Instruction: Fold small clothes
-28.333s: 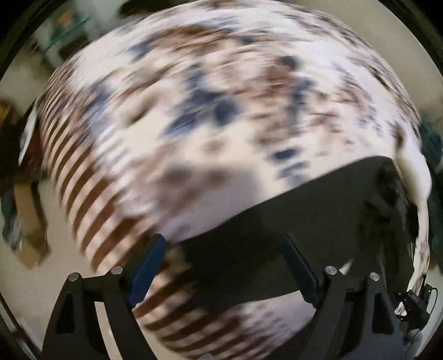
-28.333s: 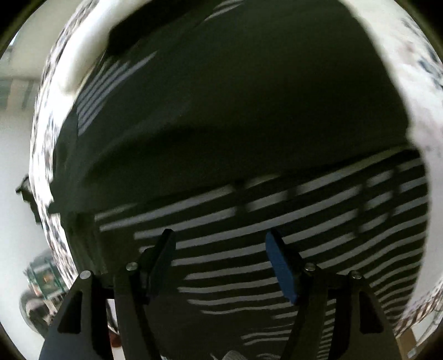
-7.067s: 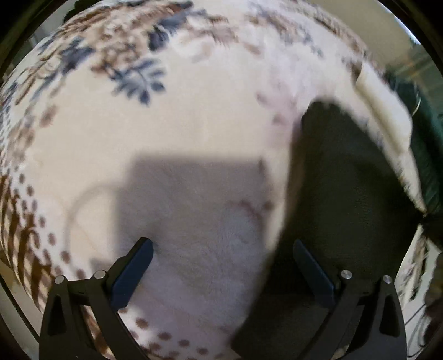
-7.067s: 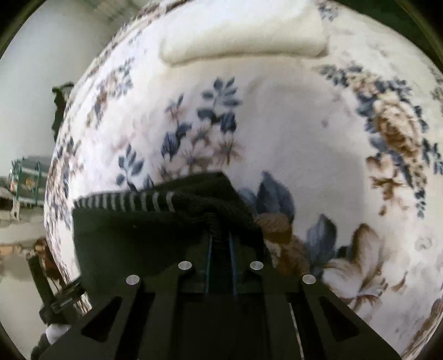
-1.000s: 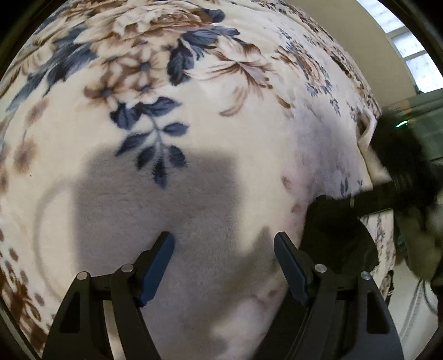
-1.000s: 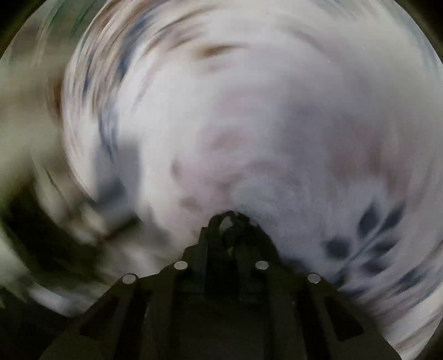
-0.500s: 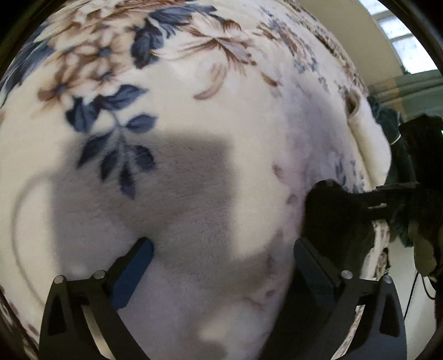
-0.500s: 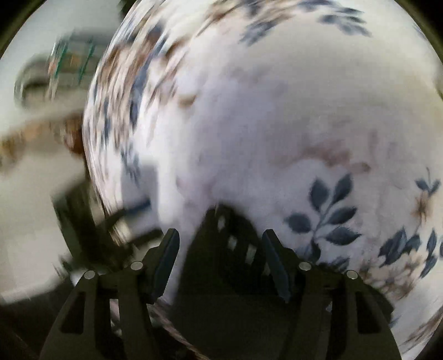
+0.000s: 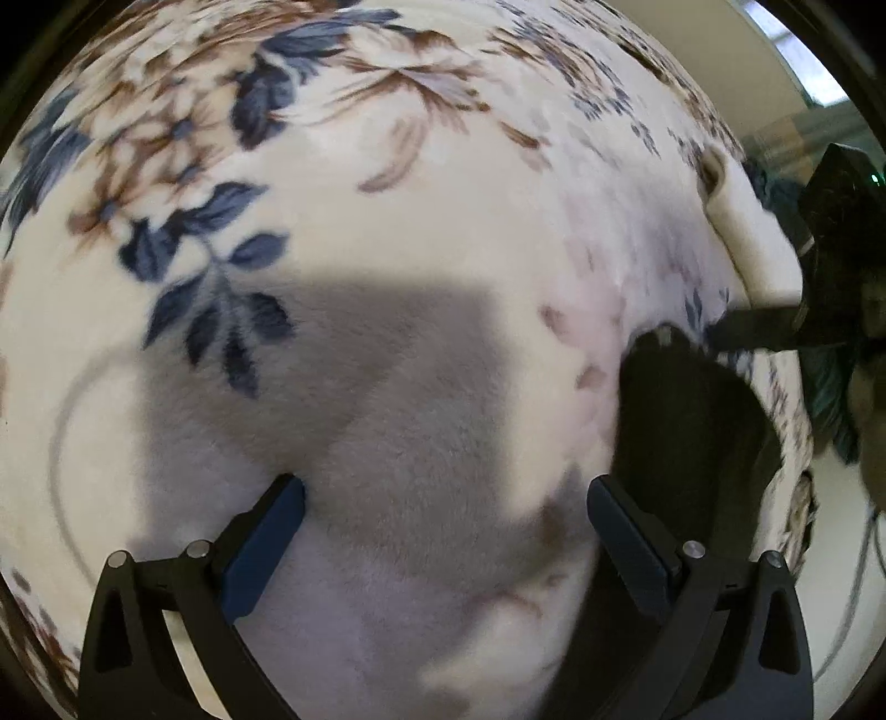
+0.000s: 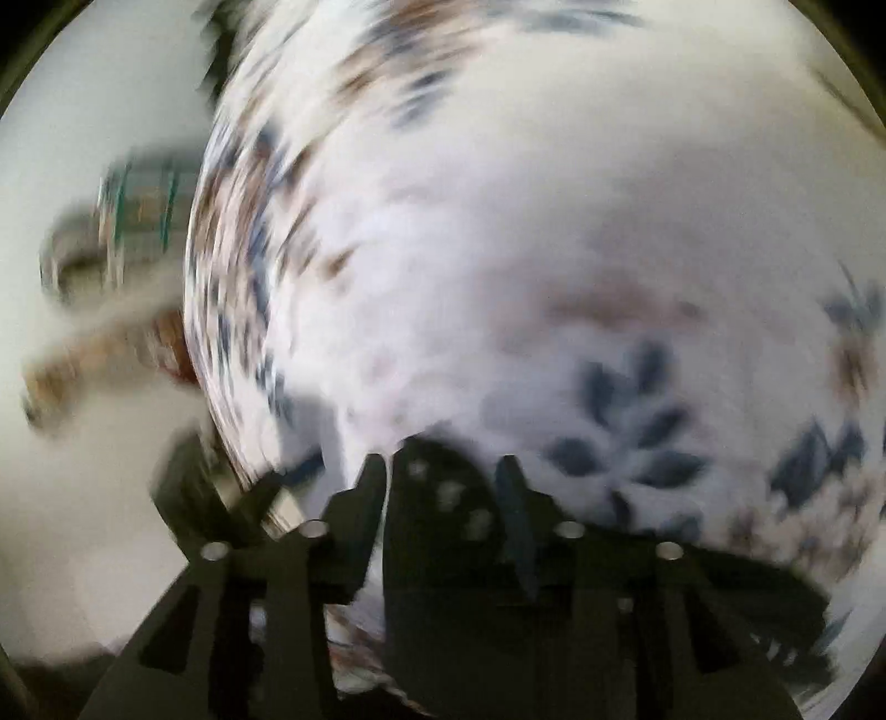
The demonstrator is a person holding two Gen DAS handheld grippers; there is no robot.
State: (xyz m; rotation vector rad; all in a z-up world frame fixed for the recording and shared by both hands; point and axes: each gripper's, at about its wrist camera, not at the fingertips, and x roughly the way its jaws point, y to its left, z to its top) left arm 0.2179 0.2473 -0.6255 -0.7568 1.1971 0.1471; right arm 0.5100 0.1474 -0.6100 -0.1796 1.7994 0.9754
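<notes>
This looks like a home, most likely a bedroom — nearly the whole of both views is filled by a plush floral blanket (image 9: 343,166) in cream with blue leaves and brown blossoms, spread over a soft, bed-like surface. A rolled or folded cream cloth (image 9: 753,243) lies at its far edge, with a plain pale wall (image 9: 709,33) and a bright window (image 9: 803,72) beyond it. Off the blanket's side the right wrist view shows blurred household clutter (image 10: 133,221) on a pale floor — too smeared to name.

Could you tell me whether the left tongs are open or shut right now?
Open: the left tongs stand wide apart over the floral blanket, gripping nothing; the dark garment lies beside them.
</notes>
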